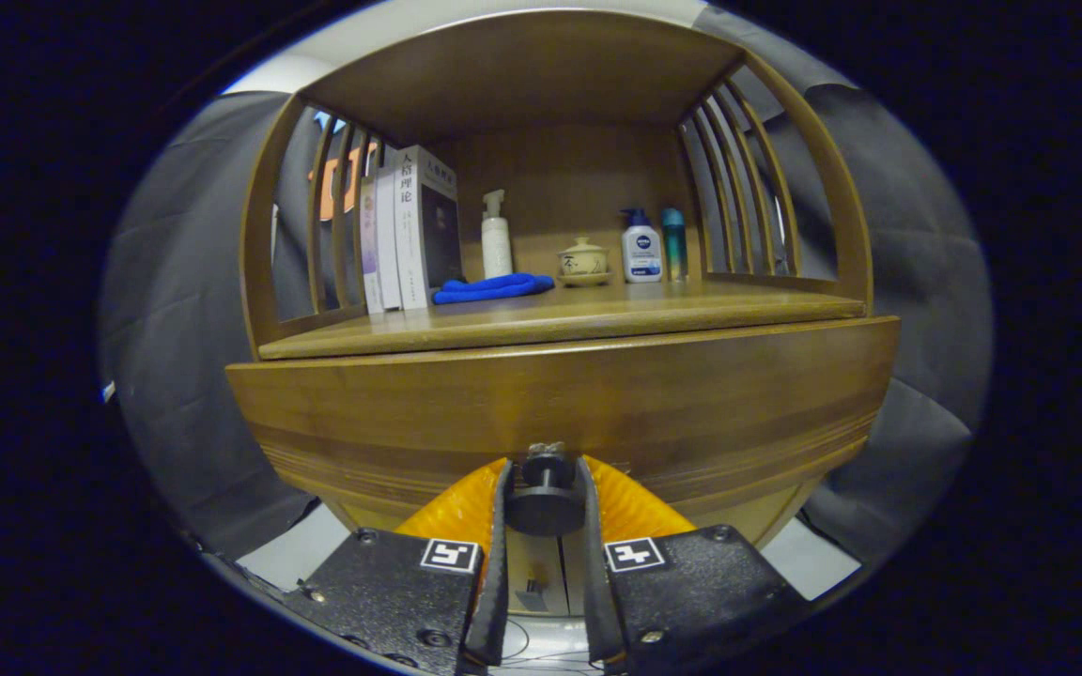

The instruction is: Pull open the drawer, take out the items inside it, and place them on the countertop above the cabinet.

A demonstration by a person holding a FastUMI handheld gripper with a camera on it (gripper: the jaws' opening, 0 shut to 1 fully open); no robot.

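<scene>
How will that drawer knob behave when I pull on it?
The knob looks rigid, a round disc on a thin stem, so it should not flex. Being round and smooth, it may slip out unless the pull runs straight back. The gripper has its jaws pressed on both sides, and the drawer looks closed.

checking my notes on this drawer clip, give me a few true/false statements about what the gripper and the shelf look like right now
1. The gripper has its fingers on either side of the drawer knob. True.
2. The drawer front is pulled far out, showing the items inside. False: it looks closed, and nothing inside can be seen.
3. A blue cloth lies on the countertop, beside the books. True.
4. The lidded cup lies tipped over on the cloth. False: it stands upright on its saucer, apart from the cloth.
5. A white pump bottle stands behind the cloth. True.
</scene>
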